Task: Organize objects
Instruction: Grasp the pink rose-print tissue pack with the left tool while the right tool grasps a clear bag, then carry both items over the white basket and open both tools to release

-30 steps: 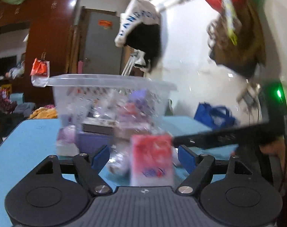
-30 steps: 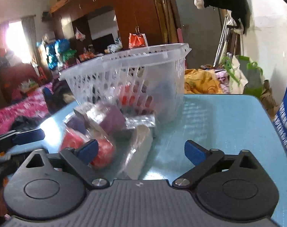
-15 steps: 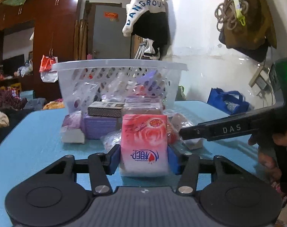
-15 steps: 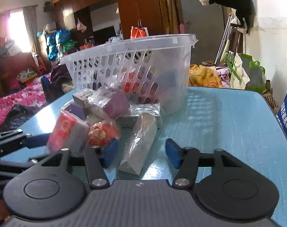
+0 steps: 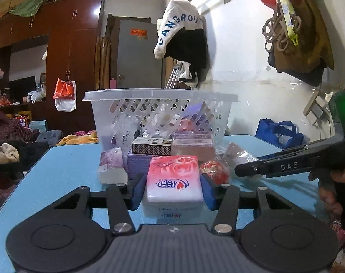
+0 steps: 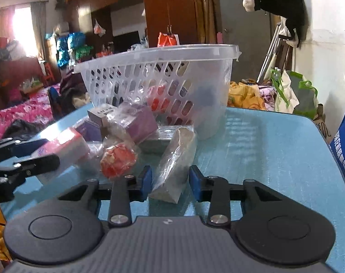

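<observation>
Left tool [image 5: 173,190] grips the pink tissue pack [image 5: 174,179], centre frame, on the blue desk [image 5: 58,173]. Right tool [image 6: 170,180] is closing around the clear-wrapped bar [image 6: 176,161], lower centre; contact uncertain. White basket [image 6: 154,77] stands behind, upper centre.

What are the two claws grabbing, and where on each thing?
The left claw pinches the pink tissue pack by its two long sides. The right claw is closing around the near end of a clear-wrapped bar; a gap shows beside one pad.
</observation>
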Tool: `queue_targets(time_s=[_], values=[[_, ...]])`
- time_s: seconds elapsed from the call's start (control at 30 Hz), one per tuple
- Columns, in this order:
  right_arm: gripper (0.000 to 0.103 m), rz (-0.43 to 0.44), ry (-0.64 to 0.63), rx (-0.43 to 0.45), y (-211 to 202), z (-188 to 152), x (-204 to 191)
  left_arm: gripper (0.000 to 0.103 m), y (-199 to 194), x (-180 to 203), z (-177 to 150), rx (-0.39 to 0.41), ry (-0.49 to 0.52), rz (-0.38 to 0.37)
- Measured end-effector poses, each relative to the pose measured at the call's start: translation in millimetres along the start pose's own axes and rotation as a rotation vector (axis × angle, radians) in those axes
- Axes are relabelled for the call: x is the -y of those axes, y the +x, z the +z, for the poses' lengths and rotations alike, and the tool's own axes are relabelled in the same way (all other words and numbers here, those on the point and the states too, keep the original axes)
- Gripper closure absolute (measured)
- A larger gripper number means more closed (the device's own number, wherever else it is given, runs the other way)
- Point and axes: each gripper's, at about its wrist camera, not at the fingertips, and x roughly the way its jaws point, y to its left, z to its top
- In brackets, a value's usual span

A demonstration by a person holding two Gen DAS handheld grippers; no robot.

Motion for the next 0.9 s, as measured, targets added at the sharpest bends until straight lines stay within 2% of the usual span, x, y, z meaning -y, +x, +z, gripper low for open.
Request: queue_targets(time_s=[0.43, 0.53, 0.7, 0.9], values=[[0.064, 0.017, 0.012, 0.026, -3, 1, 1, 0.048, 2, 4, -4, -0.023, 0.025, 0.009], [0.064, 0.011, 0.012, 0.044, -6, 1, 1, 0.048, -1, 3, -5, -0.006, 0.016, 0.002], [0.064, 0.008, 0.017, 0.082, -11, 0, 2, 0.049, -19, -2, -2, 0.070, 0.000, -0.022], [0.064, 0.006, 0.020, 0.124, -16, -2, 1, 0.049, -24, -9, 1, 0.089, -0.022, -0.037]])
